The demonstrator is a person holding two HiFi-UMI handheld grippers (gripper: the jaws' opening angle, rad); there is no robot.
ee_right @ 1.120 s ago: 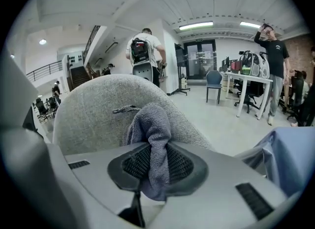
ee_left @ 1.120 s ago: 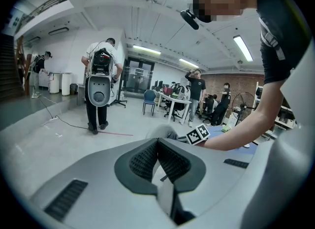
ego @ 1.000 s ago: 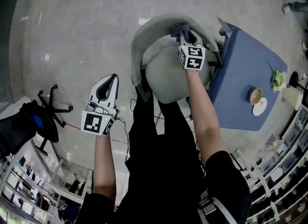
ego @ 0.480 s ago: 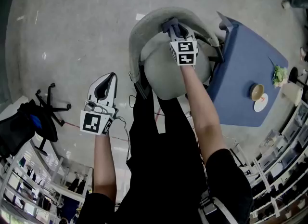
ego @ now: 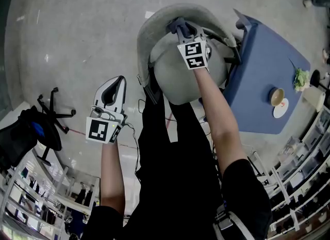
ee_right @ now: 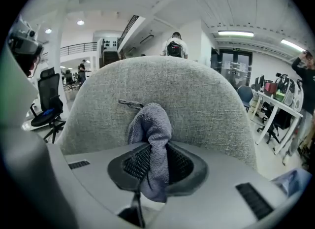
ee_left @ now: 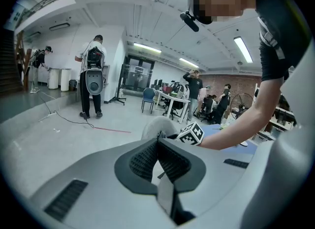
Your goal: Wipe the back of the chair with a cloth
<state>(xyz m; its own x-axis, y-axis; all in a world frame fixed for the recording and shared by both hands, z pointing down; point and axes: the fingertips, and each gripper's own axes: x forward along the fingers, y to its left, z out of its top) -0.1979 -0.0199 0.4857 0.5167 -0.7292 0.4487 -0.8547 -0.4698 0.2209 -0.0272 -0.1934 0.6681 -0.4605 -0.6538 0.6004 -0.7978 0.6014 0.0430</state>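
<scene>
A grey fabric chair [ego: 154, 32] stands in front of me; its curved back [ee_right: 162, 100] fills the right gripper view. My right gripper [ego: 180, 30] is shut on a grey-blue cloth [ee_right: 152, 134], which is bunched between the jaws and pressed against the inner face of the chair back, near its top. The cloth [ego: 178, 26] shows as a dark bundle just ahead of the marker cube. My left gripper [ego: 114, 93] hangs to the left of the chair, over the floor, its jaws closed together with nothing between them.
A blue table [ego: 263, 84] with a cup and saucer [ego: 277, 103] stands right of the chair. A black office chair [ego: 36, 130] is at the left. People and desks [ee_left: 172, 100] stand farther off in the room.
My right gripper has slid the cloth leftward and a little up along the chair back. The left gripper has stayed where it was.
</scene>
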